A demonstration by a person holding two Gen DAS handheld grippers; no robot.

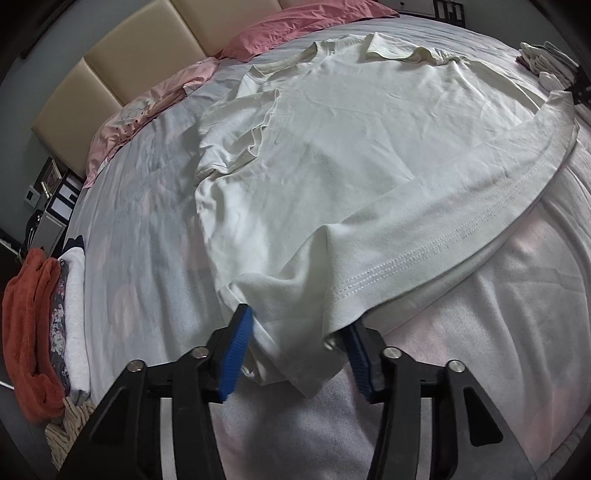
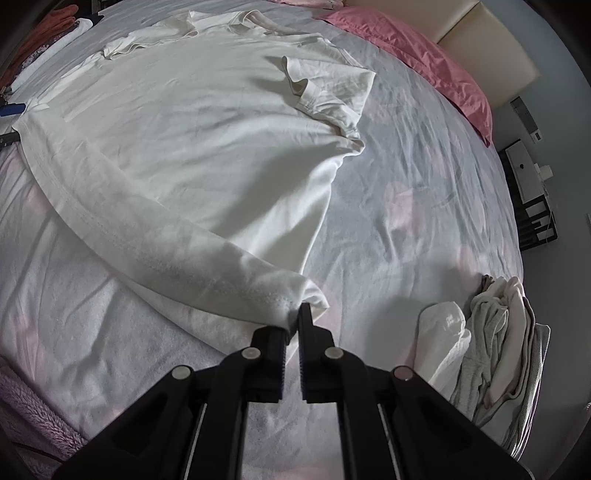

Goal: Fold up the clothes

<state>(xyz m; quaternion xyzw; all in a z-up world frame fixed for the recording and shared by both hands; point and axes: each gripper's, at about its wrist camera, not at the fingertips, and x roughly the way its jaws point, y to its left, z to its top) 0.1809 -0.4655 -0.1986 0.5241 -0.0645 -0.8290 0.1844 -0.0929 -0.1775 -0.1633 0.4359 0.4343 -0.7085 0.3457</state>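
Blue-padded left gripper (image 1: 295, 350) is sitting with jaws apart, hem corner of the white t-shirt (image 1: 369, 155) draped loose between them. Right gripper (image 2: 291, 325) is pinching the other hem corner, jaws nearly together. Shirt is lying spread mid-bed (image 1: 147, 229), collar toward the pink pillows (image 1: 295, 26), folded stacks (image 2: 491, 332) at both side edges. Risk: lifting now, left corner is likely slipping out, since nothing's clamping it, and the fold skews.

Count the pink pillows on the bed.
2. The darker pink pillow lies by the headboard; the pale pink pillow sits beside it. Others may be hidden out of frame.
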